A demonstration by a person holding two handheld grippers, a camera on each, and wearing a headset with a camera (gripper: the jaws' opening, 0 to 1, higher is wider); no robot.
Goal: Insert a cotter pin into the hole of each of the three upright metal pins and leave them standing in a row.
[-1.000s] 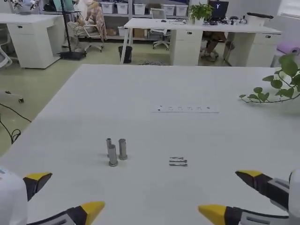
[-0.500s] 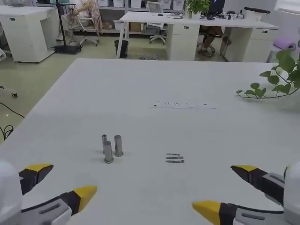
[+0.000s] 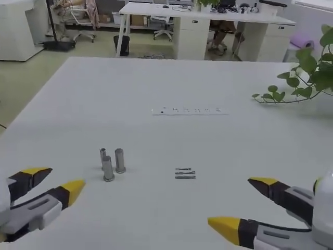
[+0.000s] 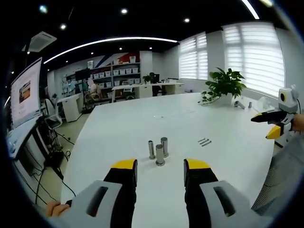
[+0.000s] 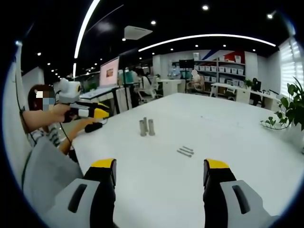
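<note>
1. Head view: we hold the left gripper (image 3: 54,179) low at the near left edge of the table (image 3: 156,83). Its yellow-tipped jaws are spread apart and hold nothing.
2. We hold the right gripper (image 3: 240,203) low at the near right. Its jaws also stand wide apart and hold nothing.
3. The three pins (image 3: 112,163) stand upright on the table in a tight cluster, one in front and two just behind it. They are ahead of the left gripper and well apart from it.
4. The three cotters (image 3: 184,173) lie flat, side by side, to the right of the pins and clear of them. They rest about midway between the two grippers and farther out on the table.
5. A socket strip (image 3: 190,111) is set in the tabletop beyond the pins and cotters.
6. A plant (image 3: 307,73) trails over the table's far right edge.
7. Left gripper view: we see the pins just past the gap between our parted jaws, the cotters off to their right, and the right gripper at the right edge.
8. Right gripper view: we see the cotters ahead between our parted jaws, the pins beyond them to the left, and the left gripper at the left.
</note>
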